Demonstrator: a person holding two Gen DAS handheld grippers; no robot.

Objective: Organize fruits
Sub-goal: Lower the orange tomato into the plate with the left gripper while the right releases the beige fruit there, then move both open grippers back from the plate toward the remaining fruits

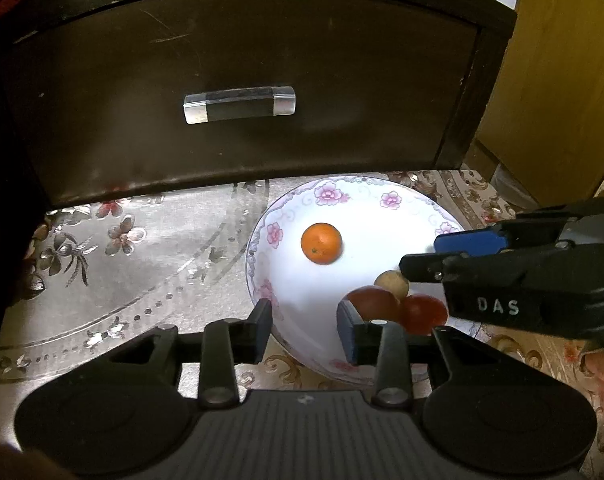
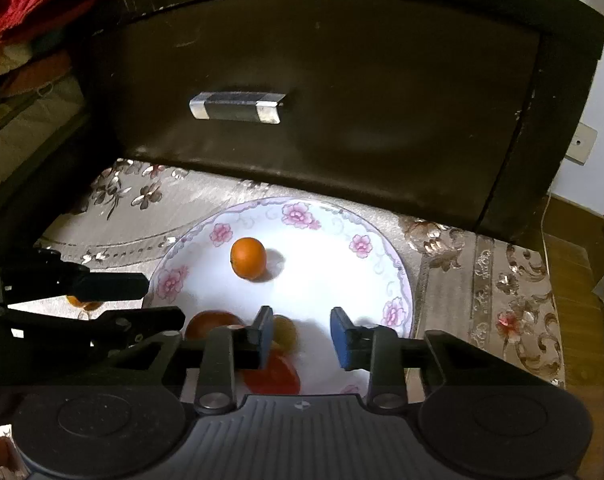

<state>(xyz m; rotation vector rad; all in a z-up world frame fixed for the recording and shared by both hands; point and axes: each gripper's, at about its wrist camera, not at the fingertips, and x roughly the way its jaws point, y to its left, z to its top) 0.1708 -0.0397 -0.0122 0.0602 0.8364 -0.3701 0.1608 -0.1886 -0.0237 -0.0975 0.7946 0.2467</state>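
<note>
Both the left gripper [image 1: 304,330] and right gripper [image 2: 301,336] hang parted and empty over the floral plate [image 2: 386,256], where the orange [image 2: 248,258] and tomatoes [image 1: 424,312] sit, so fetching another fruit seems next.

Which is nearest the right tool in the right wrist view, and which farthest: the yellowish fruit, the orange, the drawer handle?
Measured from the right tool:
1. Yellowish fruit: beside the tool's left finger, at the near part of the plate.
2. Orange: farther up the plate, left of centre.
3. Drawer handle: on the dark drawer front, beyond the plate.
</note>
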